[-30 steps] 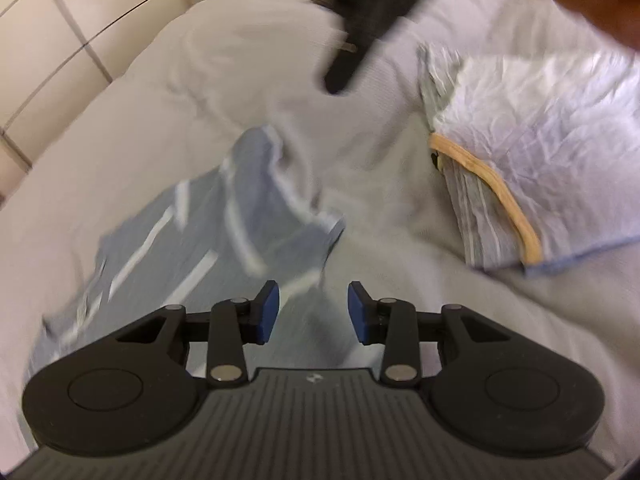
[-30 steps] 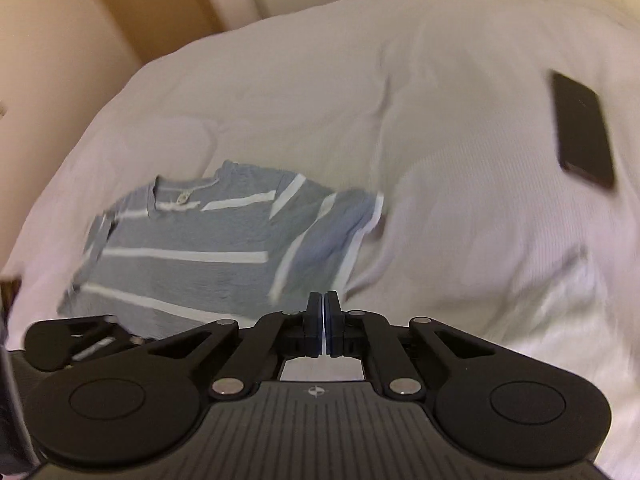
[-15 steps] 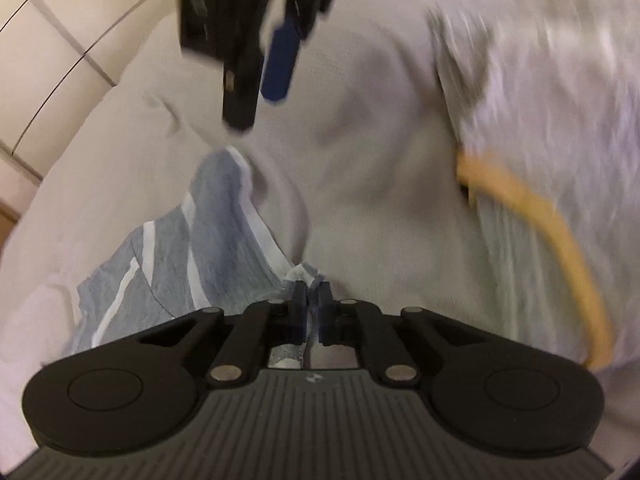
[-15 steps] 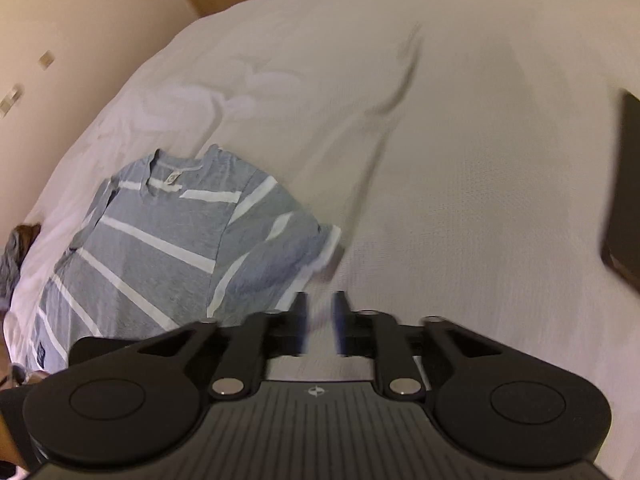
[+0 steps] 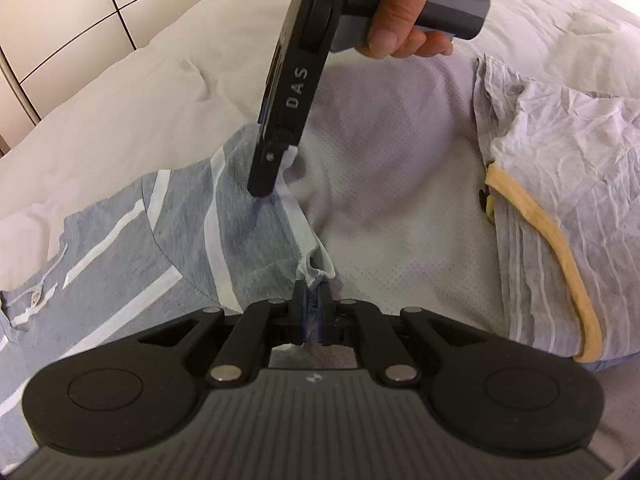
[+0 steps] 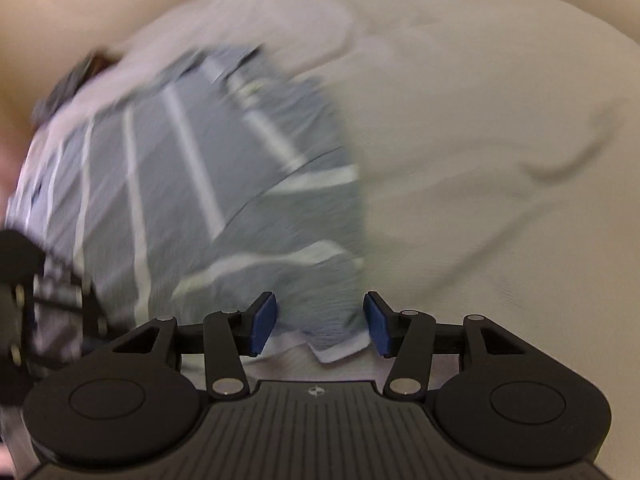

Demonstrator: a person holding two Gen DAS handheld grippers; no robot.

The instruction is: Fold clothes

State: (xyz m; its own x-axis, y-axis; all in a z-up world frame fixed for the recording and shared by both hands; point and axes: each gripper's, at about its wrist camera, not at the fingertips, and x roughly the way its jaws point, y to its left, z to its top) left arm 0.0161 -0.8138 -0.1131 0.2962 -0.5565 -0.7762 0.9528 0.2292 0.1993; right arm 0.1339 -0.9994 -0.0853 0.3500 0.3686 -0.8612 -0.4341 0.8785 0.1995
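Your left gripper is clamped on the white-edged sleeve hem of the blue striped tee, pads pinching fabric. Tee lies flat on the white bed, w/ a folded grey shirt beside it. Your right gripper has just been opening: jaws approx. halfway apart, pads not pressing, sleeve corner btwn them. Right hand grips its handle.

Location: a home bedroom. Indicators: a bed covered with a white textured bedspread, cream panelled wardrobe doors beside it, and household clothing on the bed, including a crumpled grey garment.
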